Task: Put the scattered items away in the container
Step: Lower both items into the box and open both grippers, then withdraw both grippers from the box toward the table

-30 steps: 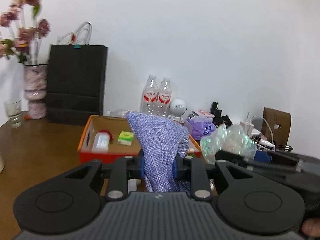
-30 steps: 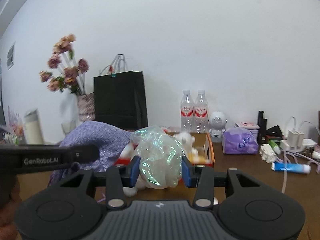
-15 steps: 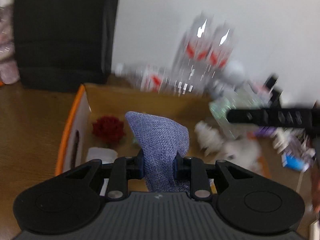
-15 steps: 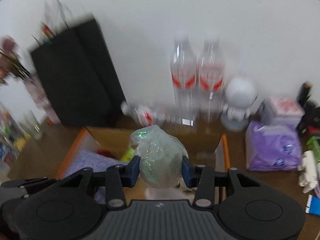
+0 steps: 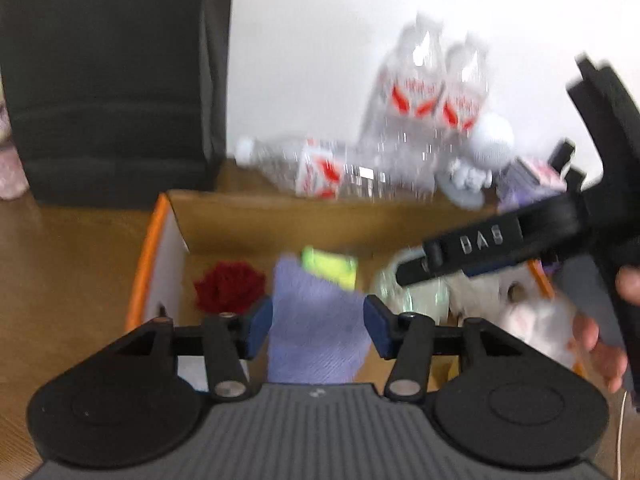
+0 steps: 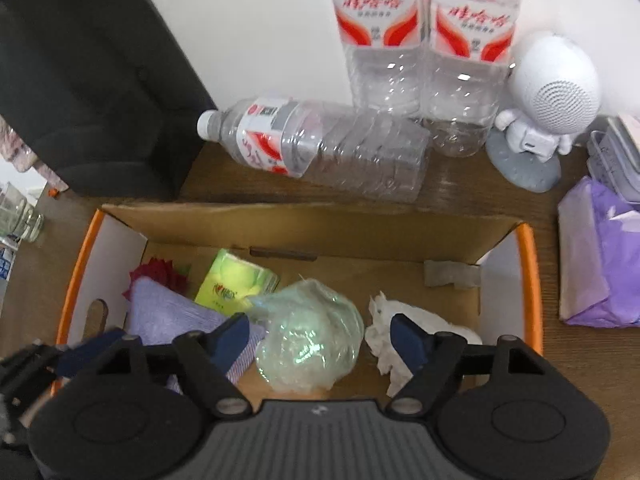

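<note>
Two grippers are held over the cardboard box [image 6: 496, 236], jaws opening. The purple cloth pouch [image 5: 316, 336] is seen between the left gripper [image 5: 318, 330] pads, the crumpled plastic bag [image 6: 308, 344] between the right gripper [image 6: 320, 340] pads, neither pressed. A green packet [image 6: 236, 284] and white tissue [image 6: 396, 344] are lodged in the box alongside.

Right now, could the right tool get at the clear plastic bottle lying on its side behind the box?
Probably yes. The right tool is opening over the crumpled clear plastic bag, so it is freeing up. The clear plastic bottle lying on its side is exposed beyond the orange-rimmed cardboard box; only the box wall to clear.

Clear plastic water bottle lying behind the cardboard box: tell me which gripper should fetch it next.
Right, probably. The right gripper, jaws opening off the crumpled plastic bag, faces the lying bottle directly; left gripper sees it off-centre.
</note>
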